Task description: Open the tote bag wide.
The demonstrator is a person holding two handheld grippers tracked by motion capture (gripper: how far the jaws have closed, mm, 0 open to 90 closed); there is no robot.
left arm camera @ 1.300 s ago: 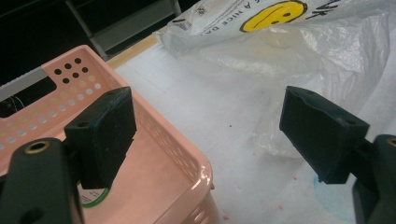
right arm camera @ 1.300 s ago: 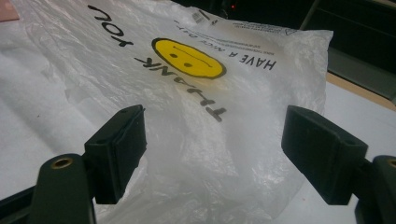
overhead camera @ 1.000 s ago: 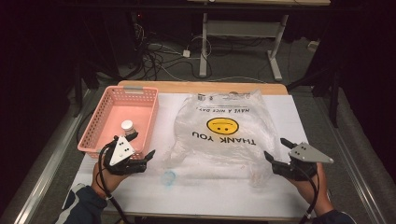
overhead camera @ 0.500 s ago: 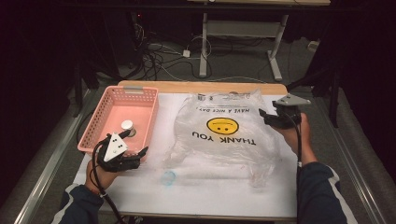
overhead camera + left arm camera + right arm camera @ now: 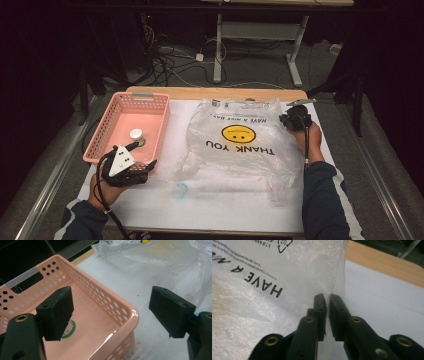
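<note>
A clear plastic bag (image 5: 240, 142) printed with a yellow smiley and "THANK YOU" lies flat on the white table cover. My right gripper (image 5: 285, 120) is at the bag's far right edge, and its jaws are shut on a fold of the bag (image 5: 262, 302) in the right gripper view (image 5: 327, 300). A pink perforated basket (image 5: 127, 97) stands at the left with a small white-capped bottle (image 5: 136, 134) inside. My left gripper (image 5: 142, 156) hovers open over the basket's near right corner (image 5: 130, 315), jaws wide (image 5: 112, 307), the bottle (image 5: 69, 330) partly hidden behind one jaw.
A small clear bluish object (image 5: 180, 189) lies on the white cover (image 5: 225, 205) in front of the bag. The wooden table edge (image 5: 215, 92) runs along the far side. Cables and table legs fill the dark floor beyond.
My right gripper went from the near right side up to the bag's far right edge and shut on it. My left gripper shifted slightly toward the basket's near corner.
</note>
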